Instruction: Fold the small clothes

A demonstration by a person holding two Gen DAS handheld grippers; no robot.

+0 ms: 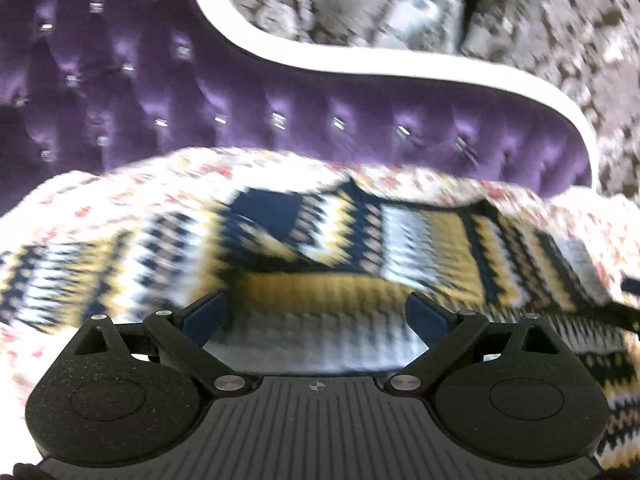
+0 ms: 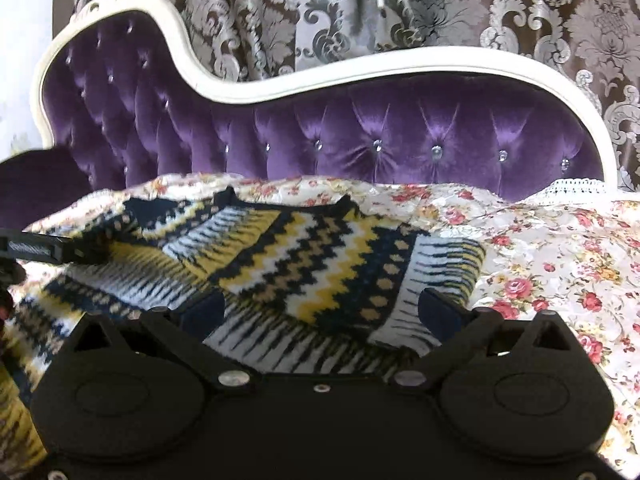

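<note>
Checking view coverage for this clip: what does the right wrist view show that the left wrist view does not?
Only the right wrist view shows the left gripper reaching in from the left edge onto the sweater, plus a white lace edge and the sharp rose print of the bedspread.

Only the left wrist view shows the left gripper's own open jaws over the sweater; it is motion-blurred.

Both show the sweater, bedspread, purple headboard and patterned curtain.

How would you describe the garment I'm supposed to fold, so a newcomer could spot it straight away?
Start at the purple tufted velvet sofa back with a white curved frame. Below it a cream floral-print cover lies over the seat, and on that cover lies the knitted sweater with navy, yellow and white zigzag bands. Its bold geometric stripes stand out against the small red roses around it.
</note>
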